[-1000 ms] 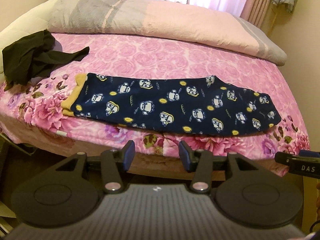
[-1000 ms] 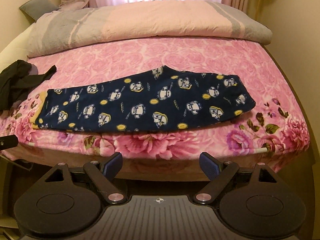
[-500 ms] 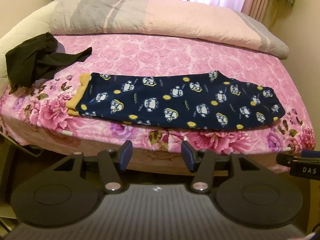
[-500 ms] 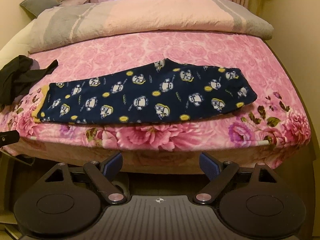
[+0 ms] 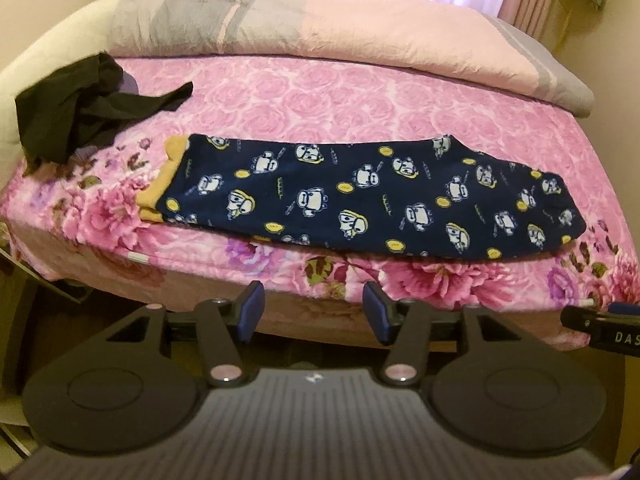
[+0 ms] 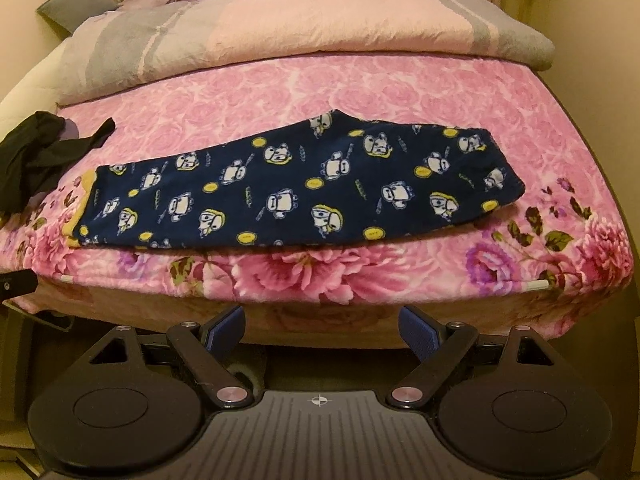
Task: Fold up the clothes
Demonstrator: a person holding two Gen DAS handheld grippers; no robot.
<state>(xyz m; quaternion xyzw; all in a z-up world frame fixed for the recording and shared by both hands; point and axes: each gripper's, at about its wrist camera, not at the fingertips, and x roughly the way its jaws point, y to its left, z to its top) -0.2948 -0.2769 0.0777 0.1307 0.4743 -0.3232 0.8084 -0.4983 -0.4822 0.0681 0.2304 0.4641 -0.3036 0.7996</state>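
Observation:
Navy fleece pants [image 5: 360, 196] with a white and yellow cartoon print lie flat across the front of the pink floral bed [image 5: 340, 96], folded lengthwise, with the yellow cuffs [image 5: 168, 176] at the left end. They also show in the right wrist view [image 6: 296, 188]. My left gripper [image 5: 312, 312] is open and empty, below and in front of the bed's front edge. My right gripper [image 6: 320, 332] is open wider, also empty, in front of the bed edge under the pants. The right gripper's tip shows at the right edge of the left wrist view [image 5: 600, 326].
A crumpled black garment [image 5: 80, 108] lies at the bed's left side, also in the right wrist view [image 6: 36, 156]. A rolled pink and grey duvet [image 5: 320, 36] runs along the back. Curtains hang behind it. A wall stands close on the right.
Both grippers have drawn back and down from the bed; the bed's front edge and side now sit higher in both views. The pants have not moved.

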